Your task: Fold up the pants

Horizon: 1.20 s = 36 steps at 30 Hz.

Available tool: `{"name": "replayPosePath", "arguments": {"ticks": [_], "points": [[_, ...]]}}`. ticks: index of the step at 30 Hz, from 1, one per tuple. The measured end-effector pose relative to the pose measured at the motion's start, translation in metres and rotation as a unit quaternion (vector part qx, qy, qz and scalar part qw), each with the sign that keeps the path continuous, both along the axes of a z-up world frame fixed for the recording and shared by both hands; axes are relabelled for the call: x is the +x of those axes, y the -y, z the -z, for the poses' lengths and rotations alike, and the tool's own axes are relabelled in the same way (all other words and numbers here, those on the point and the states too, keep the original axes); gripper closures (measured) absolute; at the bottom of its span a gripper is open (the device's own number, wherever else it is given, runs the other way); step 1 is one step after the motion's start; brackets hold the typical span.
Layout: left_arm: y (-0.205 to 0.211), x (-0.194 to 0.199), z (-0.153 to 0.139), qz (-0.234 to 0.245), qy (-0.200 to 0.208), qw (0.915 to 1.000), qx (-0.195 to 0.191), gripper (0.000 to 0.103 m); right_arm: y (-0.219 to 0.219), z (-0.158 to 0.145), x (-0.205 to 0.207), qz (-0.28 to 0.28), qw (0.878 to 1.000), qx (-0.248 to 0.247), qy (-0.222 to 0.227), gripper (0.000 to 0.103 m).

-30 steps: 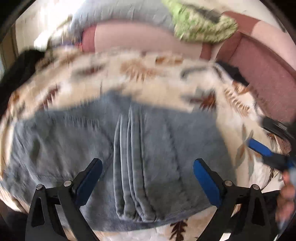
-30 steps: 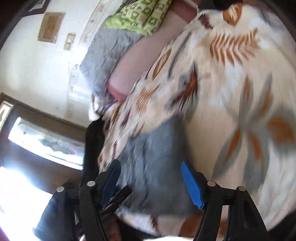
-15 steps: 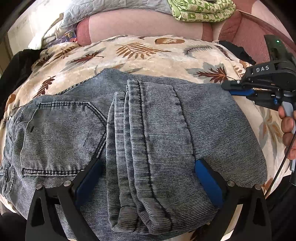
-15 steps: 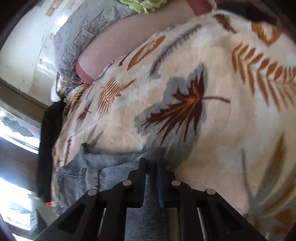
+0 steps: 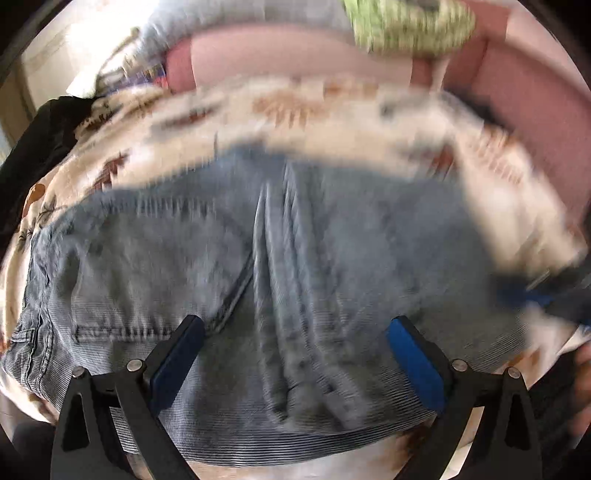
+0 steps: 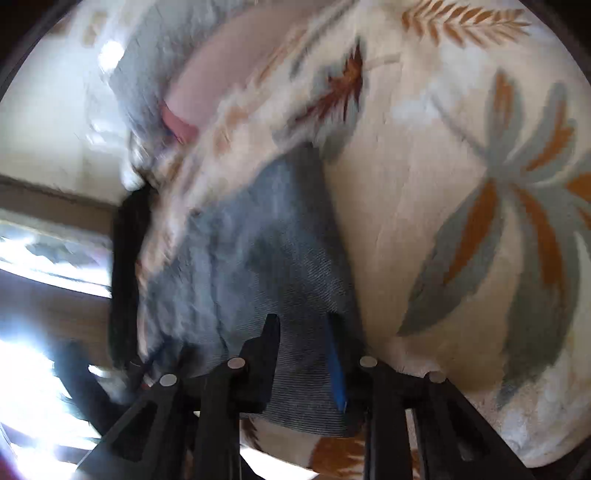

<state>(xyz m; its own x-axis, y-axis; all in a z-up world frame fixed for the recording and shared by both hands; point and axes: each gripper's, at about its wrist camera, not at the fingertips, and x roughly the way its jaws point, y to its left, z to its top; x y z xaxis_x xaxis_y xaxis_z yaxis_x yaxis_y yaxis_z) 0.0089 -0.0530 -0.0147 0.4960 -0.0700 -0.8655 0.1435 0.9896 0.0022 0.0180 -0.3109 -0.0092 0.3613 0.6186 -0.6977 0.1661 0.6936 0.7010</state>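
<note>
The folded pair of grey-blue denim pants (image 5: 295,280) lies on a cream fleece blanket with brown and grey leaf prints (image 5: 332,122), spread over a pink sofa (image 5: 524,103). A bundle of stacked leg folds runs down the middle of the pants, with a stitched back pocket to its left. A green patterned cloth (image 5: 410,29) sits on the sofa back, and a dark garment (image 5: 40,147) lies at the blanket's left edge.

The left gripper (image 5: 295,354) hangs over the near part of the pants with its blue-padded jaws wide apart, nothing pressed between them. Compared with half a second ago this view has gone blurred, and the pants sit slightly lower in it; the fold itself looks unchanged.

The right gripper (image 6: 303,354) is at the pants' right end. Half a second ago its jaws were nearly together on the denim edge; they have just been opening, and now stand a narrow way apart with a strip of denim lying between them. Whether the pads still press on the cloth cannot be told. In the left view it has dropped from the upper right to the lower right, a blurred blue and black shape beside the person's hand (image 5: 580,373).
</note>
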Motion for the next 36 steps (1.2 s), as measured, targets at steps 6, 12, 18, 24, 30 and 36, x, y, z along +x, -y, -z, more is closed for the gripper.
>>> {"name": "replayPosePath", "arguments": {"ticks": [6,12,18,24,30,36], "points": [[-0.008,-0.013,-0.022,-0.008,0.049,0.9986,-0.014,0.003,-0.012,-0.010,-0.025,-0.037,0.999,-0.022,0.019,0.052],[-0.012,-0.014,-0.014,-0.010,0.037,0.9991,-0.020,0.002,-0.006,-0.041,-0.009,-0.038,0.997,-0.041,0.051,0.057],[-0.002,-0.006,0.000,0.009,0.018,0.9998,-0.009,0.002,-0.024,-0.039,0.064,-0.055,0.997,-0.008,0.047,0.057],[-0.007,-0.002,0.006,0.018,0.037,0.9989,-0.022,0.001,-0.031,-0.004,0.091,-0.039,0.998,-0.046,-0.009,0.056],[-0.007,-0.008,0.007,0.025,0.049,0.9981,-0.027,0.001,-0.038,-0.002,0.091,-0.052,0.992,-0.114,-0.004,0.036],[-0.032,-0.033,-0.021,0.012,0.119,0.9905,-0.067,0.002,-0.040,-0.040,0.073,-0.028,0.991,-0.124,0.048,0.036]]}}
